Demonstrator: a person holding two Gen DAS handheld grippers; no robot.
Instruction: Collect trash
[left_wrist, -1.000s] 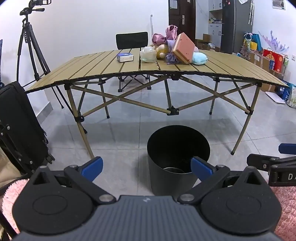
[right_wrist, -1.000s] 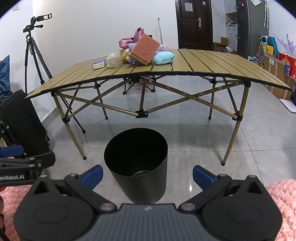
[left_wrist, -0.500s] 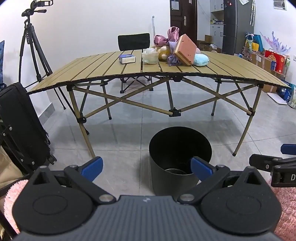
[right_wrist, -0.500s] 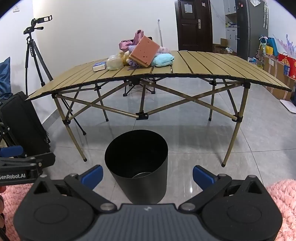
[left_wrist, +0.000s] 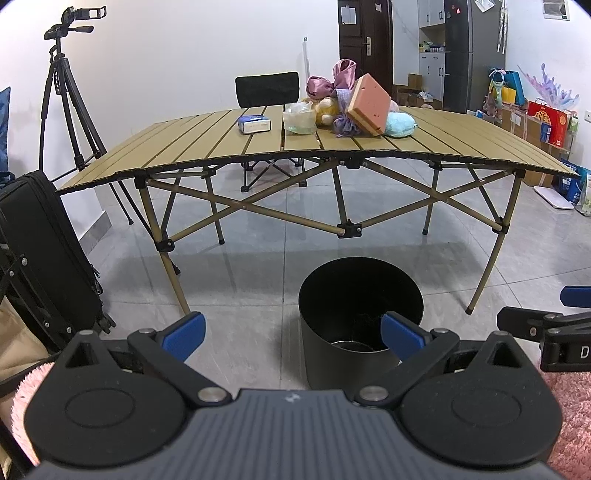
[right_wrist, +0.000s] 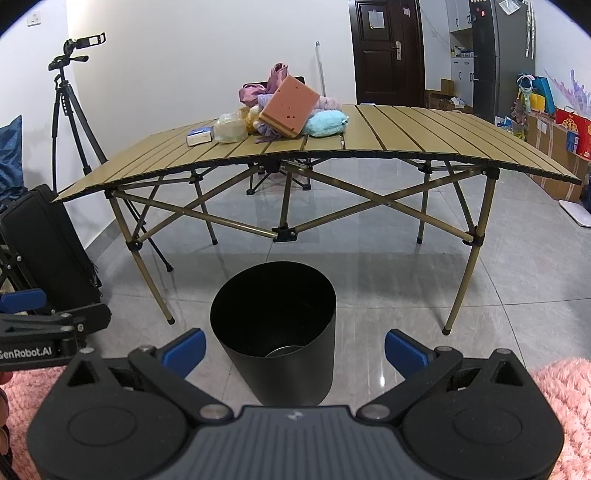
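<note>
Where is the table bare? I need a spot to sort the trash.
The table is bare right of the blue plush and along the near edge. Left of the tissue pack is bare too. The pile around the sponge is crowded.

Slatted folding table (left_wrist: 424, 144), tissue pack (left_wrist: 254, 124), plastic bag (left_wrist: 300, 118), pink sponge (left_wrist: 369, 104), blue plush (left_wrist: 399, 124), bin (left_wrist: 360, 321) on tiled floor (left_wrist: 258, 273)

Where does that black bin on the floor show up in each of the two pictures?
Left wrist view: black bin sits low and right of centre, partly behind the right blue finger.
Right wrist view: it sits low, near the centre, between the two fingers.
Shared landmark: the pink sponge block on the folding table.
</note>
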